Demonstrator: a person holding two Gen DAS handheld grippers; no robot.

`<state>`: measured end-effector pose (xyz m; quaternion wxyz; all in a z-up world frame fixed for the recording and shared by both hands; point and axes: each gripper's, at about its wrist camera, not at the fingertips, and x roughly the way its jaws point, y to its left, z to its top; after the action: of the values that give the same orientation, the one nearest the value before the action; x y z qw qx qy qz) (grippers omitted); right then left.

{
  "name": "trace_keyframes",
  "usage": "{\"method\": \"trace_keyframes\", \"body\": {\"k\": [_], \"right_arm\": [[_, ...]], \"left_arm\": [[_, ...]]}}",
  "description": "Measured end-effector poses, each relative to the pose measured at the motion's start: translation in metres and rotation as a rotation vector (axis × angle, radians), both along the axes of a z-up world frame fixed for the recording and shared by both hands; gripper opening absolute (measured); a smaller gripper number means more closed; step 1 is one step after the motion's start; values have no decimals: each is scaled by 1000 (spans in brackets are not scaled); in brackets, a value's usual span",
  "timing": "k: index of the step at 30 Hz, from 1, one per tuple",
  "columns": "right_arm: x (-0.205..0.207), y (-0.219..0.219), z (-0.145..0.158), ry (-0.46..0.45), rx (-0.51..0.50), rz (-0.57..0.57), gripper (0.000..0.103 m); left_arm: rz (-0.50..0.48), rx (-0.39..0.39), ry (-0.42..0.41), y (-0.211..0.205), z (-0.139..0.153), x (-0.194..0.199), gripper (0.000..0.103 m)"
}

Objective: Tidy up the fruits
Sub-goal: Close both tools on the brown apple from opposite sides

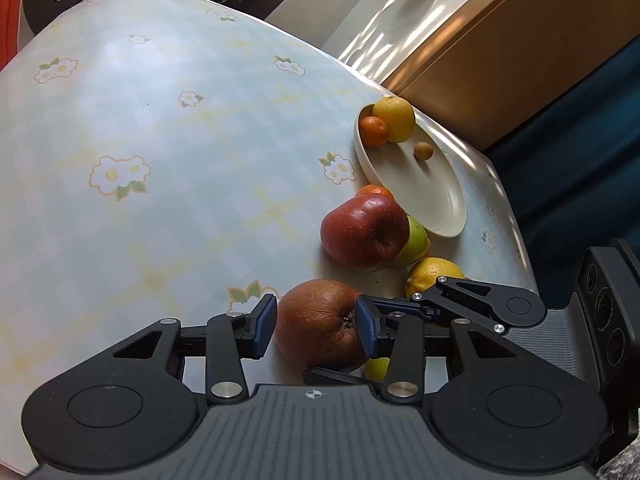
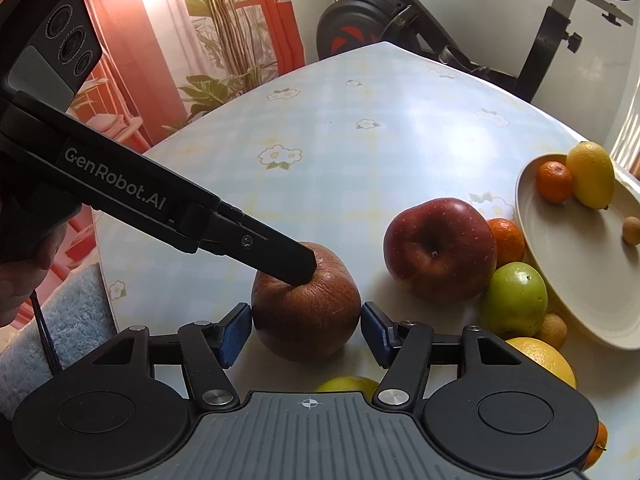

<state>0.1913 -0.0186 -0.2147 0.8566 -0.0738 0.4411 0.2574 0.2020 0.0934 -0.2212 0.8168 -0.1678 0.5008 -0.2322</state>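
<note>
The wrinkled brown apple sits on the desk between the blue pads of both grippers. The left gripper brackets it: the right pad touches the skin beside the stem hollow, while the left pad stands just beside the fruit; whether it presses cannot be told. The right gripper is partly open, its pads just clear of the apple on either side and holding nothing. In the right wrist view, one left-gripper finger rests against the apple's upper far side.

The brown apple is dull russet and creased, with a dark, dried stem hollow. To its right lie a glossy red apple, a green apple, a mandarin, a small tan round fruit and a lemon, closely clustered. A cream oval plate at far right holds a lemon, a mandarin and a small tan fruit.

The floral checked cloth is bare to the left and far side of the apple. The plate lies near the desk's right edge.
</note>
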Motion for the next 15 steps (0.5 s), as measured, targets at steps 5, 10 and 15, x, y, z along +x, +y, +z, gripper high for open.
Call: {"method": "trace_keyframes", "body": {"k": [5, 10, 15], "right_arm": [[-2, 1, 1, -12, -1, -3, 55], [-9, -7, 14, -66, 35, -17, 55], [-16, -21, 34, -131, 64, -43, 55]], "left_arm": [[-1, -8, 3, 0, 1, 0, 42], [1, -19, -30, -3, 17, -2, 42], [-6, -24, -77, -13, 39, -2, 42]]}}
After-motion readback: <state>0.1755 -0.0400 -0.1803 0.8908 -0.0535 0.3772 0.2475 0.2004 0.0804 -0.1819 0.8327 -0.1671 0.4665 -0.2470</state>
